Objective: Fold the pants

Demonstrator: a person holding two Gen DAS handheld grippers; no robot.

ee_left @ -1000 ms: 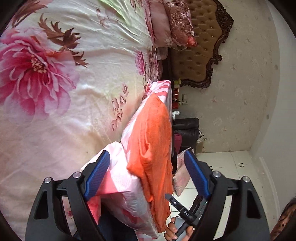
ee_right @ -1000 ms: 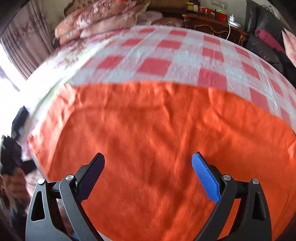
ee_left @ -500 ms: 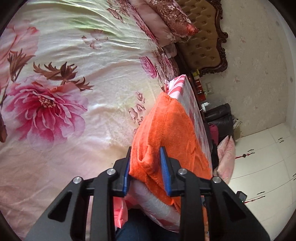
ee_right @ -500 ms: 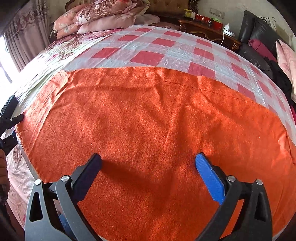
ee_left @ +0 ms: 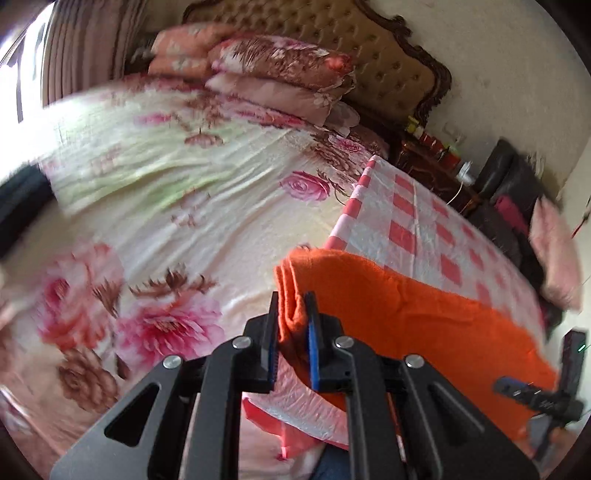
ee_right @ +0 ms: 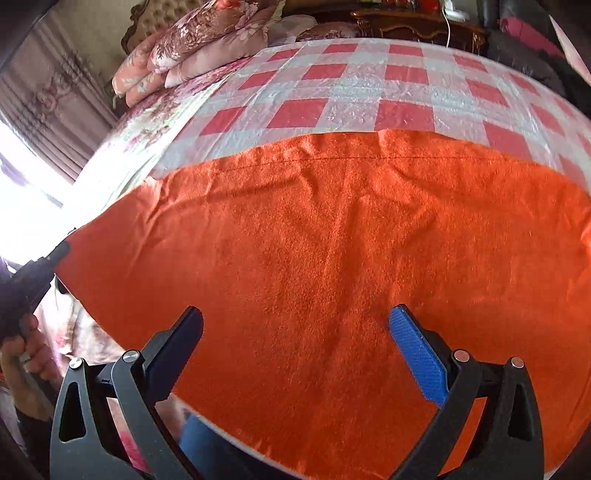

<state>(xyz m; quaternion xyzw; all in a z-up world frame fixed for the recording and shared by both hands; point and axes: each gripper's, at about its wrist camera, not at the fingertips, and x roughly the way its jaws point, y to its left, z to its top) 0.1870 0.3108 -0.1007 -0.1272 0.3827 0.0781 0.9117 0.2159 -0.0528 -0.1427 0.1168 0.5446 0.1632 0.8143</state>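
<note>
Orange pants: fleecy cloth, spread broad and mostly flat across the near part of a red-and-white checked sheet, with shallow wrinkles running toward a stitched seam near the far edge. The near edge hung over the side of the bed. In the left wrist view the same pants showed a bunched, layered corner at their left end.

Left gripper: closed on that bunched corner, the orange cloth pinched between the two blue-faced fingers, with a fold rising above the tips. In the right wrist view it appeared at the left edge as a dark tool touching the pants' left corner, a hand wrapped on its handle.

Right gripper: jaws spread wide, nothing between them, held over the near middle of the pants; whether the fingertips touched the cloth could not be told. In the left wrist view it showed, blurred, at the lower right, by the pants' right end.

Bed, floral bedspread: pink and brown flowers on a pale ground, lying left of the checked sheet. Stacked floral pillows sat at the head, against a tufted headboard. A dark wooden nightstand with small items stood beyond the checked sheet.
</note>
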